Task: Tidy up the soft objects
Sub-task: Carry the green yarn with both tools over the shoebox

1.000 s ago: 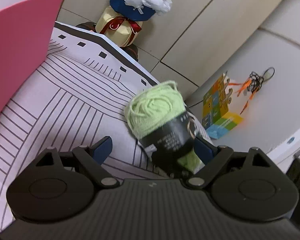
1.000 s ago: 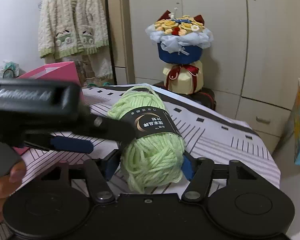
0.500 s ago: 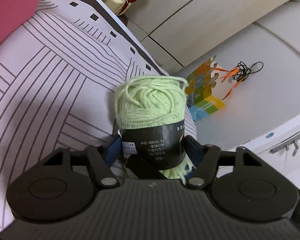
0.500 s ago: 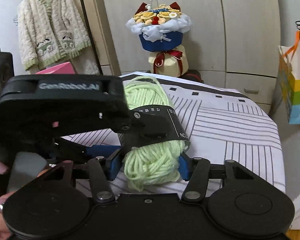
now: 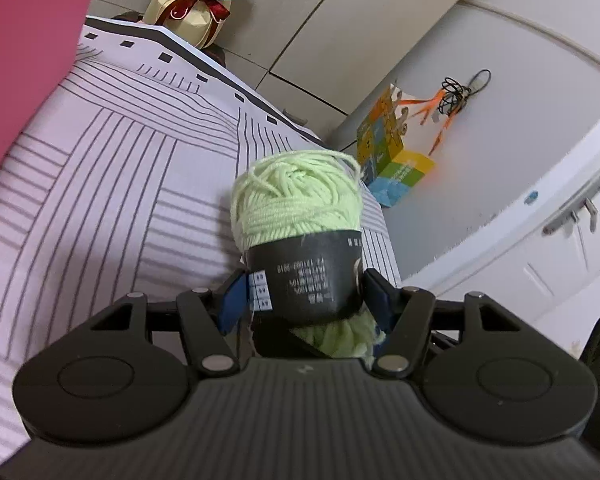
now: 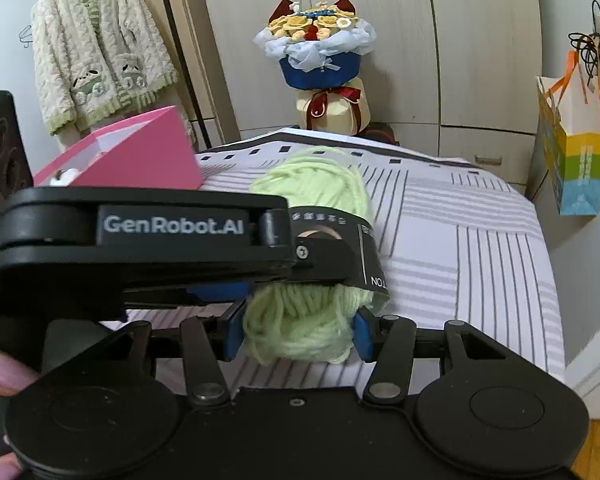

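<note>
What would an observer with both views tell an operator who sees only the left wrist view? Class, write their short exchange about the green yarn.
Operator: My left gripper grips the ball of green yarn at its label. Does anything else hold it?
Observer: Yes. The right gripper pinches its other end from both sides.
Operator: Is the pink box open?
Observer: Its top is open, and a small white thing lies inside.

Both views are evenly lit by soft indoor light, no harsh glare. Heavy fisheye bending is seen at the edges, corners are vignetted black, and slight blur is noticed on the yarn.
</note>
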The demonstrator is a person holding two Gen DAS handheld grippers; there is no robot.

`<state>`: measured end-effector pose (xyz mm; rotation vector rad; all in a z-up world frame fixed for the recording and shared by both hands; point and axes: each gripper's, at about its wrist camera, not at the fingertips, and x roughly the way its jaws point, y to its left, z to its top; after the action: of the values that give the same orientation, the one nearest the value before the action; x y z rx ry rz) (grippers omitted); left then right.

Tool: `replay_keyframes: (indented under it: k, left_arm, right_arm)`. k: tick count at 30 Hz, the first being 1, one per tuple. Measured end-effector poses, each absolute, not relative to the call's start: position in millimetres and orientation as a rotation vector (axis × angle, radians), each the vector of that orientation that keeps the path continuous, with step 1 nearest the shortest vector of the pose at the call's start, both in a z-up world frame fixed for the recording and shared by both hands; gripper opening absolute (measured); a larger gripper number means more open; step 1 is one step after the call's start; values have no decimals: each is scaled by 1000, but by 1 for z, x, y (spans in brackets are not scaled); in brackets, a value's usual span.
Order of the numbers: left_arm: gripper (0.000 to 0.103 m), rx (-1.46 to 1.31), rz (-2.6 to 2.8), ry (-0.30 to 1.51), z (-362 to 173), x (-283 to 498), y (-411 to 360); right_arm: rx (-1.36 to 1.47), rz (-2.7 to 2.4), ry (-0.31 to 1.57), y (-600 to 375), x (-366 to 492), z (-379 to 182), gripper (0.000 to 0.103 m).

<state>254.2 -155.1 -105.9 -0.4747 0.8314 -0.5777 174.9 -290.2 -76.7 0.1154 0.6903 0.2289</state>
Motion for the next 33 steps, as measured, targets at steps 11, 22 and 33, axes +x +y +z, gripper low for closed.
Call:
replay_keyframes:
  k: [11,22,33]
  left_arm:
    - [61,-327,-630,829,-87,206,-136]
    - [61,-280,-685,831,-70,153,-106]
    - [61,-292,-674,785,-54,95,-59]
  right_arm:
    - [203,179,605,-268,112,-77,53]
    - [188,189,596,-241,56,-66,53]
    - [93,234,588,-198,9,-50,53]
